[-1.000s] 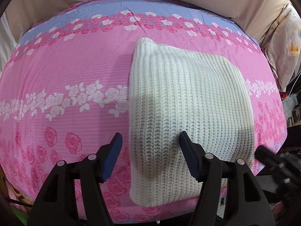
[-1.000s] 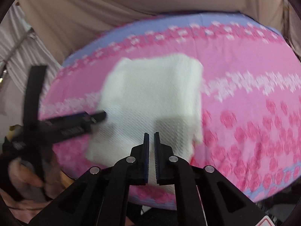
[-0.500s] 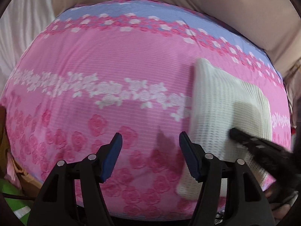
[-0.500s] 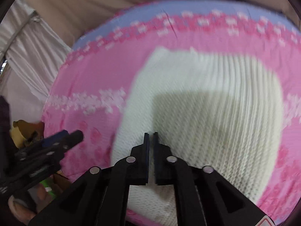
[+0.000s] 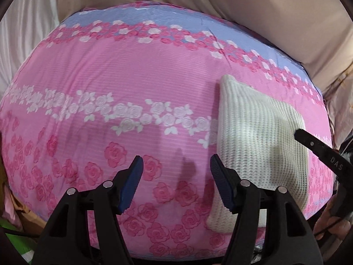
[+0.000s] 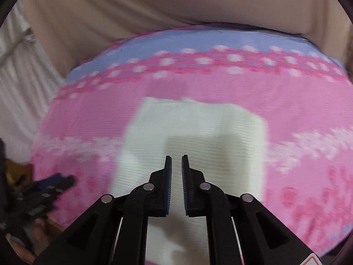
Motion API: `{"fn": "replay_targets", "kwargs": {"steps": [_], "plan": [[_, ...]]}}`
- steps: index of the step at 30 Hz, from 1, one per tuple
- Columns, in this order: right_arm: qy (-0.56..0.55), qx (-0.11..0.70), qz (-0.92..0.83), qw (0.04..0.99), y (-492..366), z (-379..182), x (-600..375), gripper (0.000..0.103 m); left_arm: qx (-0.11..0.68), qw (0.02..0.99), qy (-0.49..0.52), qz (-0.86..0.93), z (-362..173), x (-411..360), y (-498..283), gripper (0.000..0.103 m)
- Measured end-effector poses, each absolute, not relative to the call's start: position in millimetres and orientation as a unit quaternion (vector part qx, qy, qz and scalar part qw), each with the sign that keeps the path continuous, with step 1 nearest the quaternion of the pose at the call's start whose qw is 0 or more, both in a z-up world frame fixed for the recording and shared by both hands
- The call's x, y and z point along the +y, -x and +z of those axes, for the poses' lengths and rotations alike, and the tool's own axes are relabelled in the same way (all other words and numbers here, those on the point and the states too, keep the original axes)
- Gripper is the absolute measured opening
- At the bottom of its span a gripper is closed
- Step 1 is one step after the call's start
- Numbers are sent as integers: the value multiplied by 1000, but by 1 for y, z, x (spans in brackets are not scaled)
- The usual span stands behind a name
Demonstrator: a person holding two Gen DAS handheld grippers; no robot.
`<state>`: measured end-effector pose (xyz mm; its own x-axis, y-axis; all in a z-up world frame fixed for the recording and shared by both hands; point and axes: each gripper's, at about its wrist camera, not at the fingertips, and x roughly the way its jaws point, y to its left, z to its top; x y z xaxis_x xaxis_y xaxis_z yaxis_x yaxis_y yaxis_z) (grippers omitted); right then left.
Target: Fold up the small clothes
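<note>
A folded cream knit garment [image 5: 260, 143] lies flat on the pink rose-print bedsheet [image 5: 132, 84], near the bed's right front part in the left wrist view. My left gripper [image 5: 176, 163] stands open above bare sheet just left of the garment, with nothing between its fingers. Its right finger overlaps the garment's left edge in the picture. My right gripper [image 6: 176, 161] hovers over the garment [image 6: 198, 128], its jaws almost together with a thin slit and nothing in it. Each gripper shows in the other's view: the right one [image 5: 317, 148], the left one [image 6: 48, 185], blurred.
Beige fabric [image 5: 242, 4] rises behind the bed and a white curtain [image 5: 26, 33] hangs at the left. The bed's front edge runs just below the grippers. A brown box and green stuff [image 5: 15, 238] lie off the lower left. A hand [image 5: 331, 227] shows at the lower right.
My left gripper has swung left off the garment to over bare sheet, then held still. My right gripper has moved in over the garment, and the slit between its jaws is slightly wider.
</note>
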<state>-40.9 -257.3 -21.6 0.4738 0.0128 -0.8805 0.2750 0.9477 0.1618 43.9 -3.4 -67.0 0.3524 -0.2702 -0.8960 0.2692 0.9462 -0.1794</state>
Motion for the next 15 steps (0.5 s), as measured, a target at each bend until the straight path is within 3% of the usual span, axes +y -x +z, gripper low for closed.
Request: {"fn": "replay_targets", "kwargs": {"steps": [2,3,6,7,8,10,15], "plan": [[-144,537,-126,822,38,-60,-292,0,549,817,-3,-174,-70,-16,-45,61],[-156,541,-121,818,36,-75,-303,0,552,814,-5,-179,-71,-22,-45,61],[-205,524,-102,820,38,-57,-317,0,556,807,-20,-199,-73,-47,-41,61],[-212,510,-97,828,45,-45,-317,6,553,808,-25,-204,-71,-54,-40,61],[-209,498,-96,836,56,-30,-315,25,549,809,-29,-209,-70,-60,-38,61],[-201,488,-102,843,81,-14,-316,52,549,808,-28,-213,-70,-69,-35,61],[-241,534,-50,809,118,-48,-302,53,560,801,-28,-209,-78,-79,-27,61]]}}
